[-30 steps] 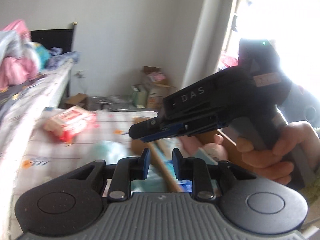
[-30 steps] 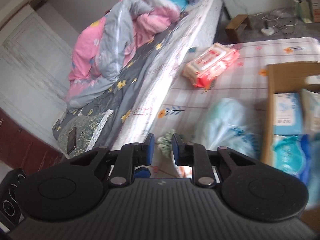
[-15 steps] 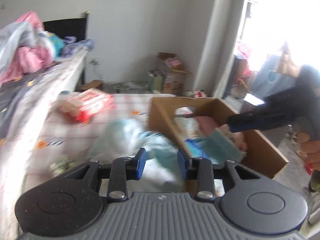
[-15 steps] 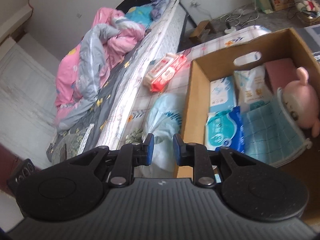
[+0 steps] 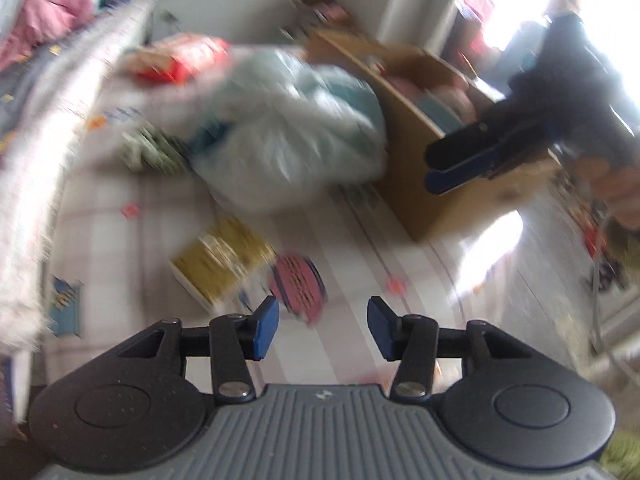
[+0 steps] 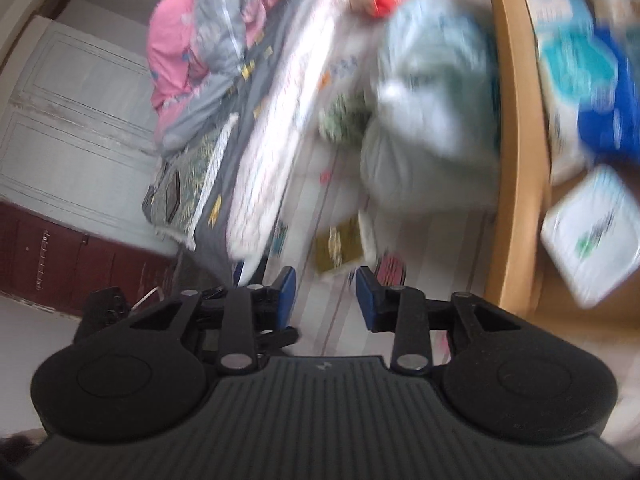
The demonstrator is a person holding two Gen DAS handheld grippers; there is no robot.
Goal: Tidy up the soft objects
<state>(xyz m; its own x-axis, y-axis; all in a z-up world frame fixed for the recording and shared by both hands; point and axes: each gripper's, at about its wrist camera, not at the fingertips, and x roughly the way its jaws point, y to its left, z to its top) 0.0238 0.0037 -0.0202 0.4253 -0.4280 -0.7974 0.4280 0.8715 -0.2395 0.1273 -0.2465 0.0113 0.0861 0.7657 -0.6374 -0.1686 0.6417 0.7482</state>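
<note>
**Soft things on the checked cloth, packs in the cardboard box**

At far left a bed [image 5: 36, 92] carries a rumpled pink and grey quilt [image 6: 208, 28]. Beside it lies a white checked cloth with small flower prints [image 5: 360, 248], and on it, left to right: a small green-and-white crumpled fabric piece [image 5: 152, 152], a gold-yellow printed flat packet [image 5: 224, 268], a pink round patterned item [image 5: 298, 284], and a large pale blue-green soft plastic bag, puffy and creased [image 5: 288, 132], which rests against the left wall of the brown cardboard box [image 5: 416, 184]. Beyond the bag sits a red-and-white soft wipes pack [image 5: 180, 58].

The box is open-topped and rectangular. In the right wrist view it holds a teal-and-white soft pack [image 6: 576, 68], a dark blue pack [image 6: 608, 124] and a white flat pack with a green mark [image 6: 592, 236]; in the left wrist view something pink shows inside, too blurred to name. Motion blur leaves no label readable.

The left hand-held gripper [image 5: 323, 328] hangs over the cloth near the pink round item, its blue-padded jaws spread wide and holding nothing. The right hand-held gripper [image 6: 325, 300] hangs low over the cloth left of the box's wooden-brown wall, jaws moderately apart and holding nothing; seen from the left wrist view it is in front of the box.
</note>
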